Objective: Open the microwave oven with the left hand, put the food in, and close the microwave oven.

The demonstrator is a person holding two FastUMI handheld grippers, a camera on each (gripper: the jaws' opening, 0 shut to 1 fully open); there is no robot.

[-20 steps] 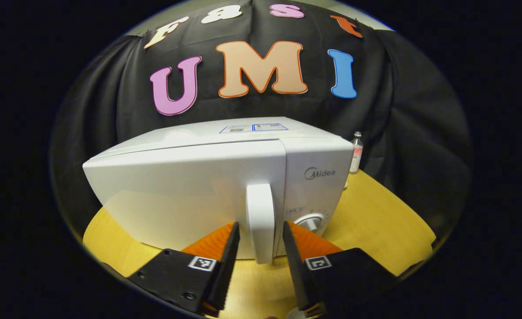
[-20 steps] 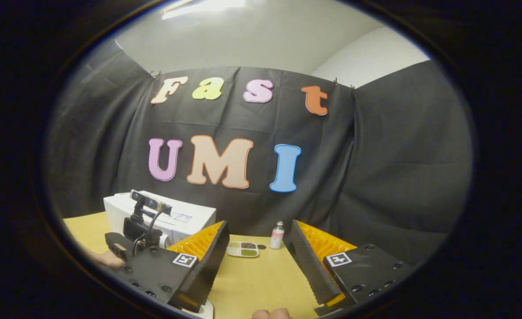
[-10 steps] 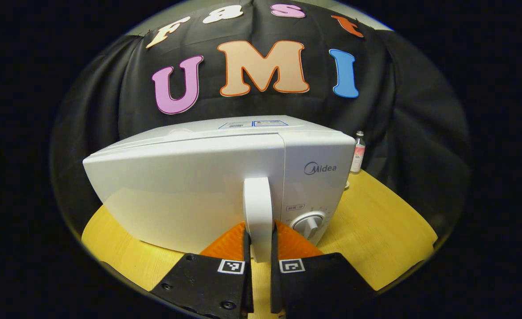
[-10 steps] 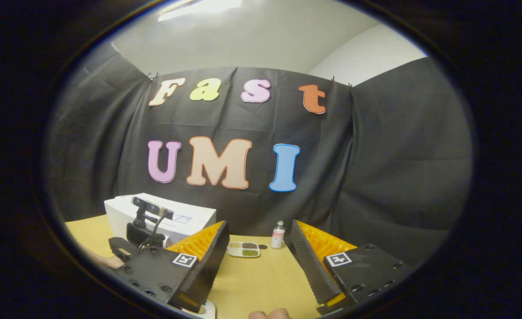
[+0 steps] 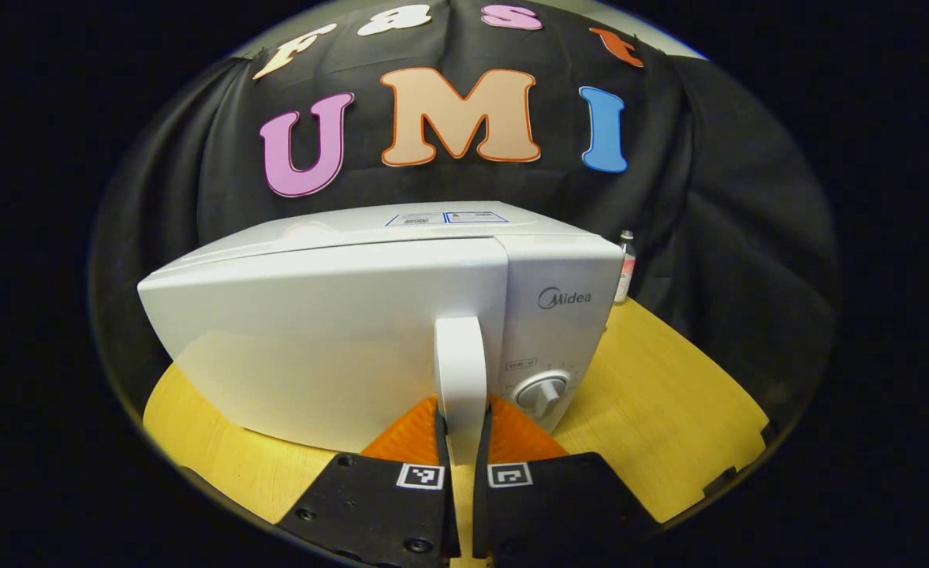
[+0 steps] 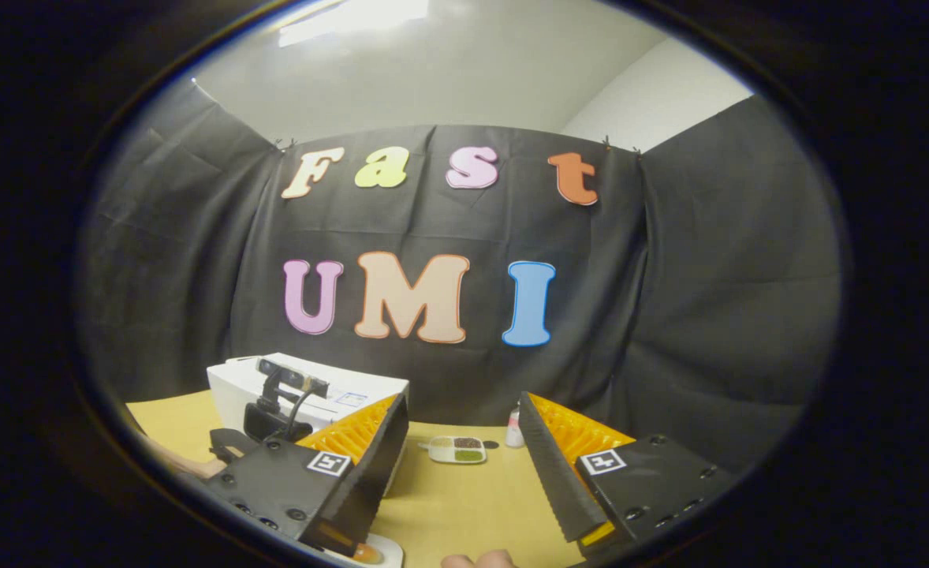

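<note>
Left gripper [image 5: 462,442] is clamped on the upright handle [image 5: 461,379] of the white microwave oven [image 5: 370,315], whose door looks shut; the oven stands on the yellow worktop [image 5: 669,410]. That stiff handle is the right hold, though the light oven may slide when pulled. Right gripper [image 6: 464,465] hangs open over the worktop, and its view adds the food tray [image 6: 456,450] beyond, beside a small bottle [image 6: 514,430].

left gripper view close at microwave [image 5: 338,331]; right gripper view farther, sharing it
</note>
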